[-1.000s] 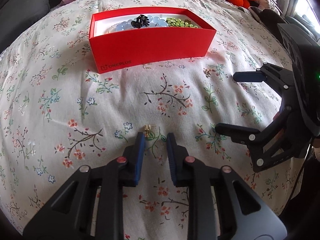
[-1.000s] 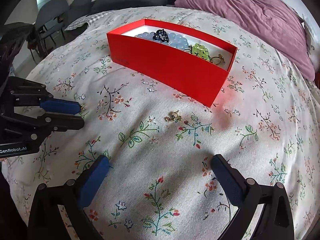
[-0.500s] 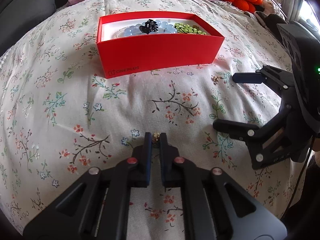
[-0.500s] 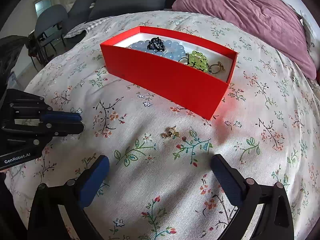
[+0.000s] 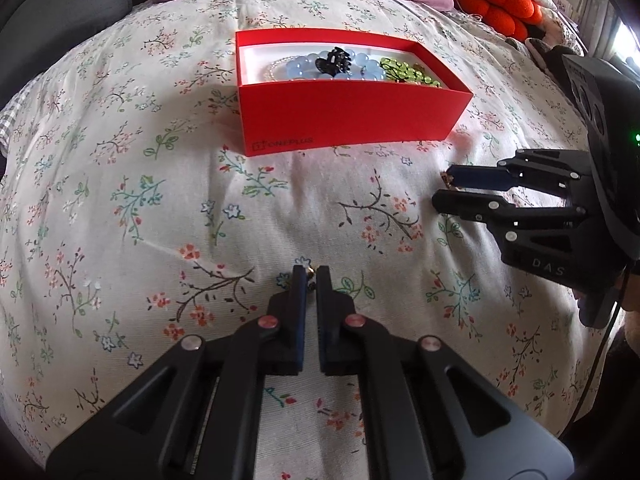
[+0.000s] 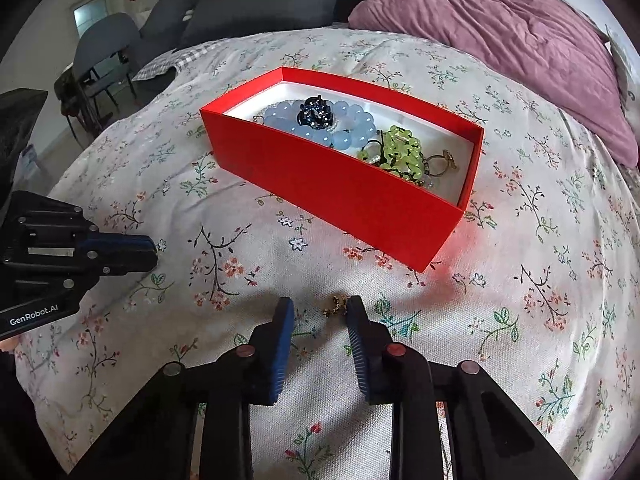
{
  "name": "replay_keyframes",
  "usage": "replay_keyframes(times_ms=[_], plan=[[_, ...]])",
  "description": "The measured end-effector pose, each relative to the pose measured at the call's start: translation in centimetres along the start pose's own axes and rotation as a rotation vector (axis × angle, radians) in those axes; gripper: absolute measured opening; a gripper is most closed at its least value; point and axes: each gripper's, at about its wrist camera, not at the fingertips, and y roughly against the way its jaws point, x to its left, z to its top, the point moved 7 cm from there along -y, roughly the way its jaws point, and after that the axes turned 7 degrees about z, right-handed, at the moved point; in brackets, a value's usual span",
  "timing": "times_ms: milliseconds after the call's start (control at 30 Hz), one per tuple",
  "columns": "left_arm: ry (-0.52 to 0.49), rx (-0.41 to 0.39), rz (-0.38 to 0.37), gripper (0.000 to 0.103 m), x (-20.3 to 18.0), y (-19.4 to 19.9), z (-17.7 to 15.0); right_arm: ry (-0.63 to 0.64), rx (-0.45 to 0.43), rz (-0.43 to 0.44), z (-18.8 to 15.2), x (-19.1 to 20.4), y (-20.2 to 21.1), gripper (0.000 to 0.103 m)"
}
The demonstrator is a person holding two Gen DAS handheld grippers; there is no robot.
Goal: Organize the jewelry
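A red box lies on the floral bedspread with a blue bead bracelet, a black piece, green beads and a gold ring inside. My left gripper is shut on a small gold earring right at the fabric. My right gripper straddles a second gold earring. Its jaws are closing; the earring sits by the right finger, and the left pad stands apart from it.
The floral bedspread slopes away on all sides. A purple pillow lies behind the box, and orange cushions sit at the far right. Dark chairs stand beyond the bed's left edge.
My left jaws have closed onto the small gold earring. My right jaws have narrowed from wide open to a small gap around the other earring, which now lies between the fingertips.
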Motion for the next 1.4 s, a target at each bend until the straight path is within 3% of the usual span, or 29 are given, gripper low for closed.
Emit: replay_keyframes(times_ms=[367,700,1233,1300,1400], plan=[[0.027,-0.008,0.006,0.006,0.7,0.4,0.4,-0.009,-0.005,-0.007,0.5,-0.2,0.1,0.008],[0.041,-0.039,0.026,0.006,1.4,1.6,1.5,-0.011,-0.007,0.015,0.8,0.3,1.7,0.006],[0.169,-0.107,-0.004,0.006,2.4,3.7,6.2,-0.052,-0.172,0.054,5.5,0.1,7.9,0.006],[0.186,-0.103,-0.022,0.006,2.1,3.6,6.3,-0.041,-0.169,0.075,5.3,0.3,8.0,0.010],[0.166,-0.095,-0.023,0.006,1.4,3.5,6.1,0.000,-0.112,0.081,4.0,0.9,6.8,0.043]])
